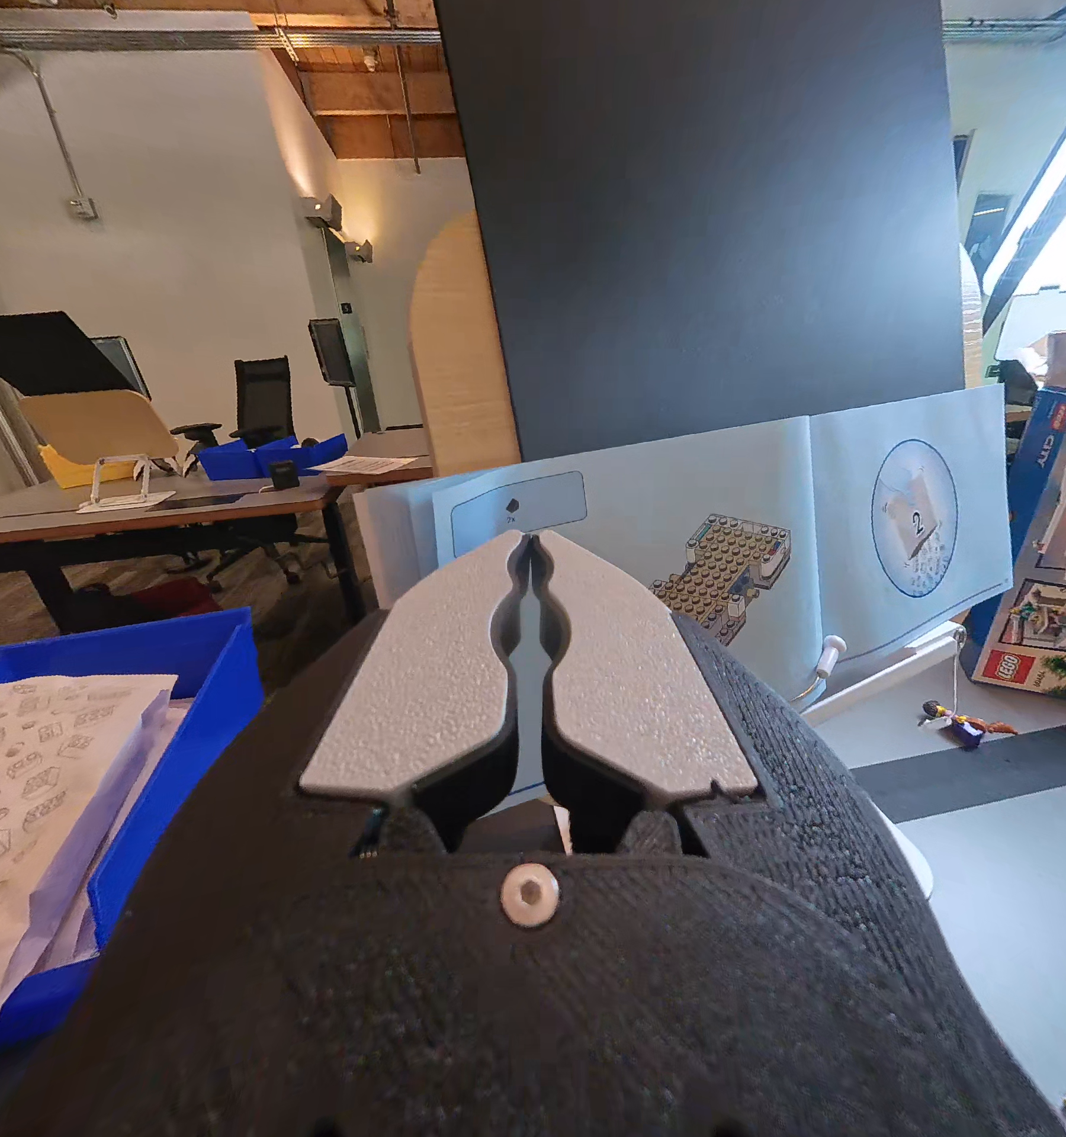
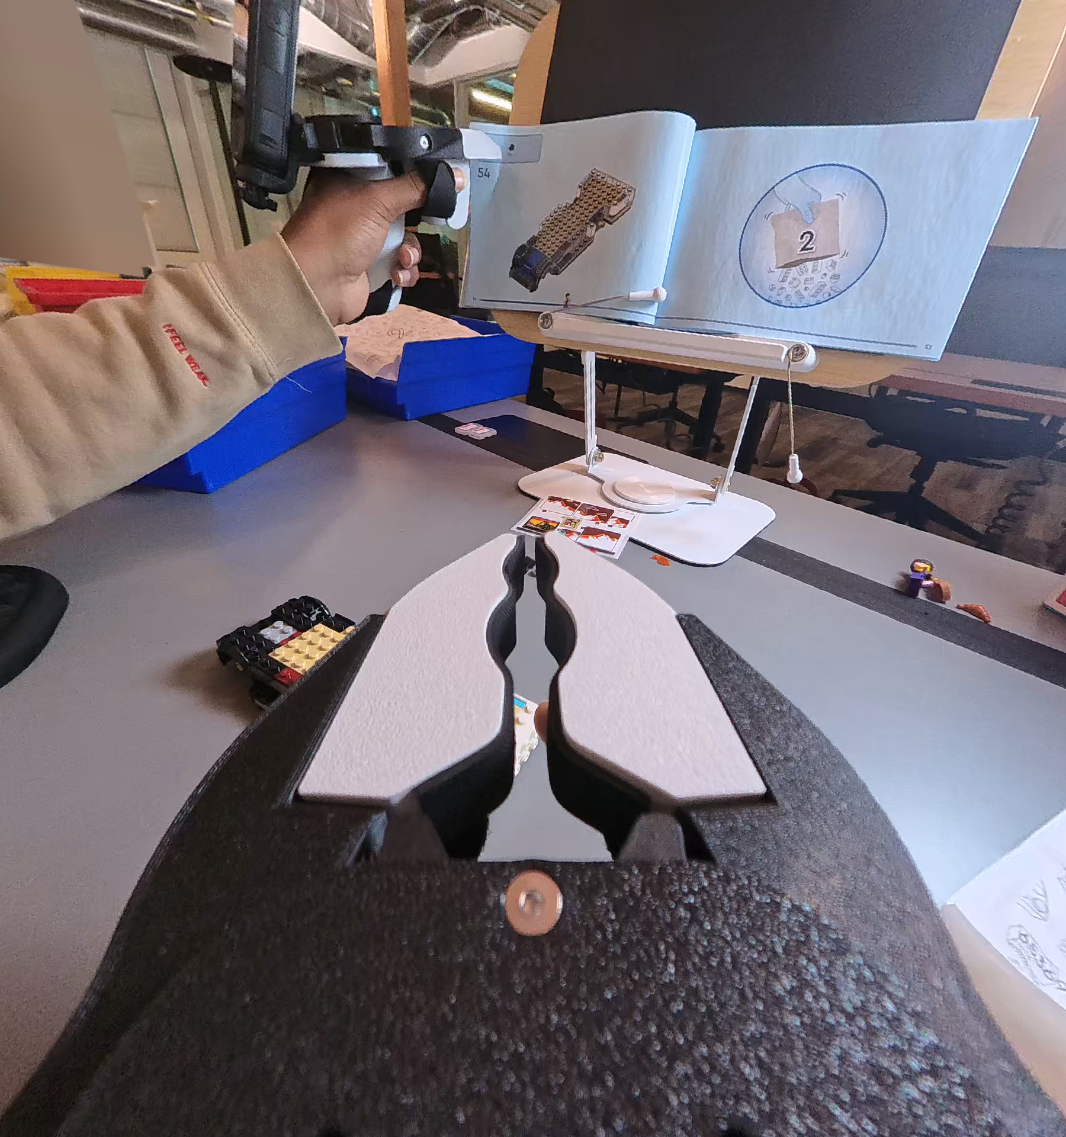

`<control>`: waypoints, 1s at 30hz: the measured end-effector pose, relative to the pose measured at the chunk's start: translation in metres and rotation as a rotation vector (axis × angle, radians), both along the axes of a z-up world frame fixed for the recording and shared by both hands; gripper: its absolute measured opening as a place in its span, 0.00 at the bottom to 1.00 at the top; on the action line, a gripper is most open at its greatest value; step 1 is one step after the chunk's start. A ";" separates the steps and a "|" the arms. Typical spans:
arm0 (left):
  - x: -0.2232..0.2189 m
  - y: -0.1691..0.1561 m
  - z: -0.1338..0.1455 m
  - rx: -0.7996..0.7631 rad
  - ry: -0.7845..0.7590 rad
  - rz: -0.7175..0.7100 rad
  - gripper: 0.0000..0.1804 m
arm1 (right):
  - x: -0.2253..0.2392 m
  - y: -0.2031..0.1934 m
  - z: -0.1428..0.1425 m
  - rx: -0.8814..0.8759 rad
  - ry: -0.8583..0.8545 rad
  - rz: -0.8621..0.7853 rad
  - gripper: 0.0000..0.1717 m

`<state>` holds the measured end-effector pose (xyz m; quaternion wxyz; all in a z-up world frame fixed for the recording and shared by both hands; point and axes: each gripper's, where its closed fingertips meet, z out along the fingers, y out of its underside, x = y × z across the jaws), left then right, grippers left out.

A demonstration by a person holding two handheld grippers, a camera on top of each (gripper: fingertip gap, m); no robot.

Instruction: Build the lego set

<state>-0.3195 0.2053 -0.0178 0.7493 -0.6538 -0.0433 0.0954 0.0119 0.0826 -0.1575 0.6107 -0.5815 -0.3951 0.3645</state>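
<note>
Brick model [image 2: 284,646]: left of centre, on desk [image 2: 395,492], partly built, untouched.
Right tool [image 2: 530,547]: centre frame, narrow slit, just beside model; any pinched piece indiscernible.
Left tool [image 1: 529,540]: centre frame, tips together, raised before open booklet [image 1: 733,492].

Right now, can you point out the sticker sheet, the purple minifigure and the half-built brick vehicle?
sticker sheet [image 2: 580,523]: right wrist view, middle of the sheet.
purple minifigure [image 2: 920,578]: right wrist view, its torso.
half-built brick vehicle [image 2: 297,640]: right wrist view, its tan studded plate.
</note>
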 end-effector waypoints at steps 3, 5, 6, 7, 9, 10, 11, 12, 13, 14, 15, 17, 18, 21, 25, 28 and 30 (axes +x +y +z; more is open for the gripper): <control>0.002 -0.002 -0.002 -0.004 0.000 -0.012 0.00 | -0.002 0.000 -0.004 -0.010 -0.012 0.005 0.02; 0.014 -0.005 -0.008 -0.019 0.006 -0.065 0.00 | -0.003 -0.002 -0.005 -0.009 -0.021 0.011 0.02; 0.025 -0.005 -0.017 -0.058 0.019 -0.118 0.00 | -0.003 -0.002 -0.006 -0.006 -0.026 0.011 0.02; 0.038 -0.005 -0.029 -0.113 0.034 -0.173 0.00 | -0.004 -0.002 -0.007 -0.006 -0.029 0.013 0.02; 0.078 -0.009 -0.066 -0.272 0.086 -0.370 0.02 | -0.004 -0.002 -0.009 -0.010 -0.036 0.017 0.02; 0.097 -0.014 -0.091 -0.380 0.111 -0.472 0.06 | -0.005 -0.002 -0.010 -0.012 -0.040 0.018 0.02; 0.116 -0.022 -0.119 -0.498 0.142 -0.576 0.09 | -0.005 -0.002 -0.011 -0.015 -0.043 0.022 0.03; 0.130 -0.031 -0.144 -0.585 0.168 -0.646 0.10 | -0.005 -0.003 -0.012 -0.017 -0.046 0.026 0.02; 0.138 -0.038 -0.166 -0.639 0.195 -0.675 0.09 | -0.005 -0.003 -0.012 -0.017 -0.047 0.029 0.02; 0.144 -0.046 -0.189 -0.709 0.224 -0.708 0.10 | -0.005 -0.004 -0.012 -0.017 -0.049 0.034 0.02; 0.148 -0.052 -0.210 -0.775 0.245 -0.731 0.10 | -0.005 -0.004 -0.012 -0.016 -0.051 0.037 0.02; 0.156 -0.059 -0.240 -0.850 0.255 -0.772 0.11 | -0.006 -0.005 -0.013 -0.015 -0.058 0.042 0.02; 0.158 -0.061 -0.249 -0.877 0.249 -0.783 0.12 | -0.006 -0.005 -0.014 -0.016 -0.060 0.046 0.02; 0.163 -0.059 -0.264 -0.925 0.236 -0.804 0.12 | -0.006 -0.006 -0.015 -0.018 -0.064 0.054 0.02; 0.173 -0.056 -0.265 -0.952 0.235 -0.831 0.09 | -0.005 -0.005 -0.015 -0.025 -0.063 0.058 0.02; 0.176 -0.056 -0.268 -0.993 0.274 -0.834 0.08 | -0.005 -0.004 -0.015 -0.034 -0.059 0.060 0.02; 0.176 -0.056 -0.269 -1.021 0.283 -0.832 0.09 | -0.005 -0.004 -0.015 -0.038 -0.056 0.063 0.02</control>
